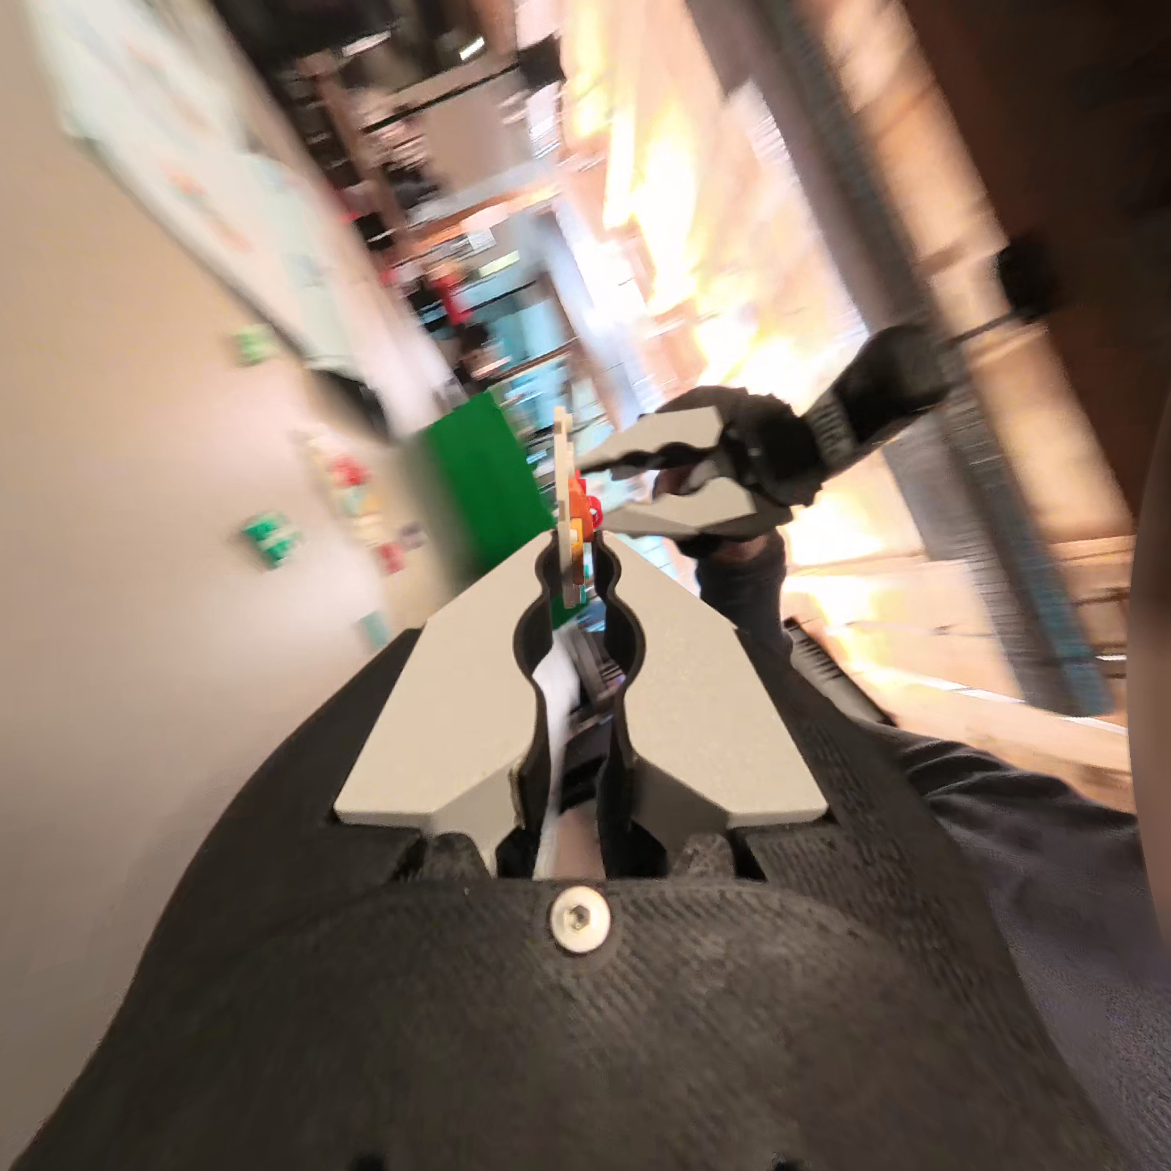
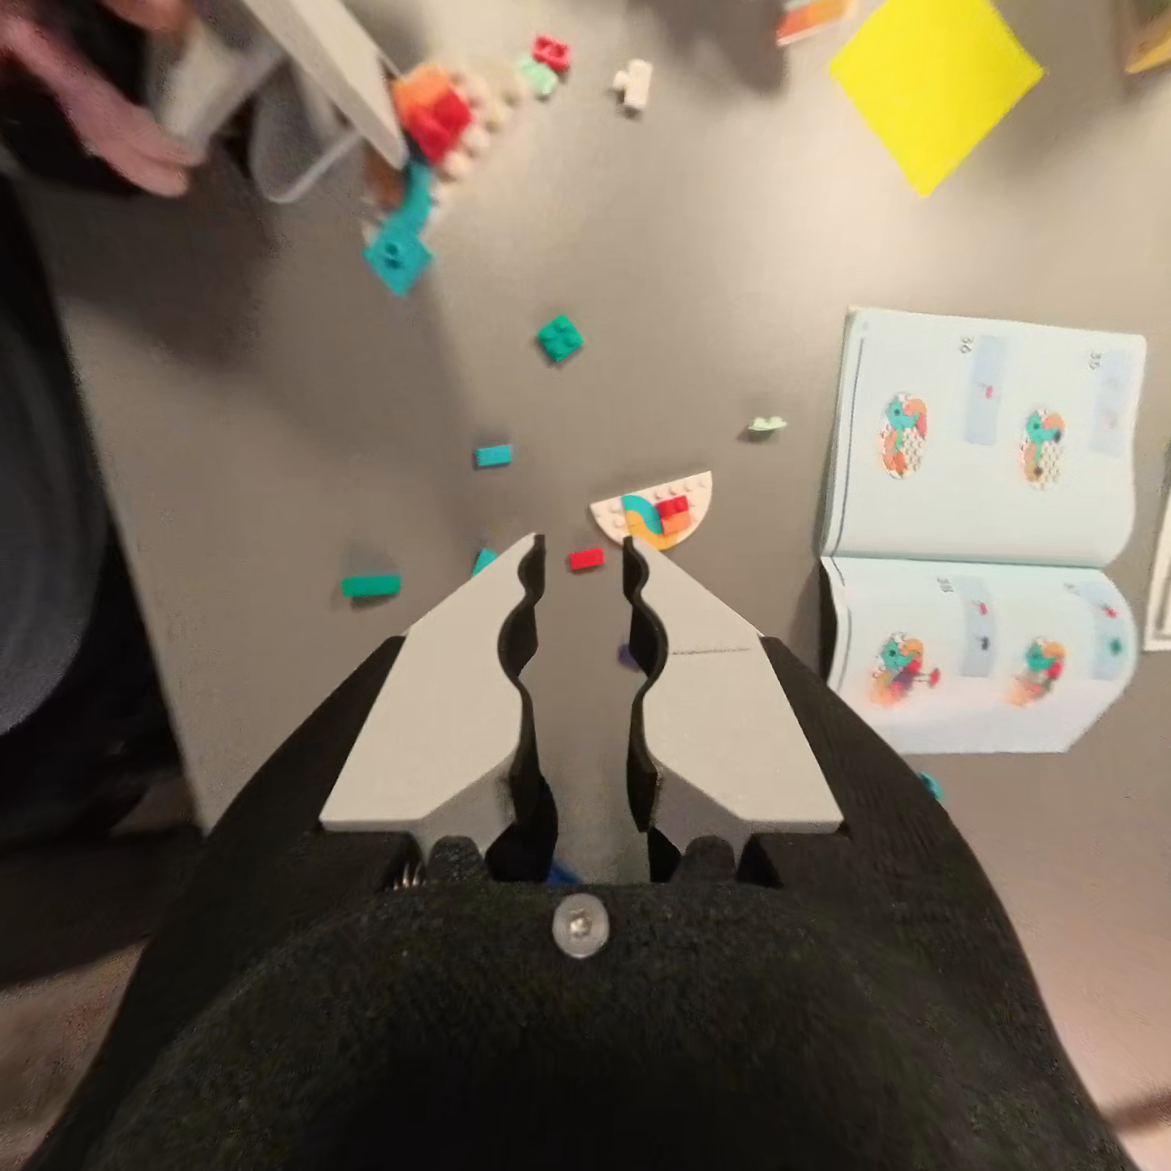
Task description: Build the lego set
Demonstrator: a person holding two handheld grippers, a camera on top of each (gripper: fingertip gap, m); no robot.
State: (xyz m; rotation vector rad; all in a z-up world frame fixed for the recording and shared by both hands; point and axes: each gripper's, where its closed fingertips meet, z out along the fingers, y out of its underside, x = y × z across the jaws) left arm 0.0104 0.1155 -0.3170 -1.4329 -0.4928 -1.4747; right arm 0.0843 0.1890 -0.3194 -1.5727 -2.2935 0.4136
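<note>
Left hand-held gripper (image 1: 573, 557) is clamping the edge of a white studded plate assembly (image 1: 564, 500) carrying orange and red bricks, lifted off the bench and seen edge-on; background is heavily blurred. In the right wrist view the same assembly (image 2: 443, 127) is showing top left, with teal pieces hanging off its lower end.

Right hand-held gripper (image 2: 583, 557) is released, jaws parted and empty, pointing down at the grey bench (image 2: 633, 285) with a small red plate (image 2: 586, 559) lying right between its tips. Judgement: next pick is probably that red plate. To do it well: drop straight down, centre the plate between the tips, close across its short sides, keep it level.

Watch-out: a white half-round plate (image 2: 656, 516) with teal, red and orange pieces is sitting just beside the right tip and could get nudged.

Around: open instruction booklet (image 2: 982, 538) at right, yellow sheet (image 2: 931, 89) top right, loose green brick (image 2: 559, 338), teal plates (image 2: 493, 455) and (image 2: 371, 584), white piece (image 2: 633, 82) scattered well apart. A bare hand (image 2: 114, 127), blurred, is holding the left tool.
</note>
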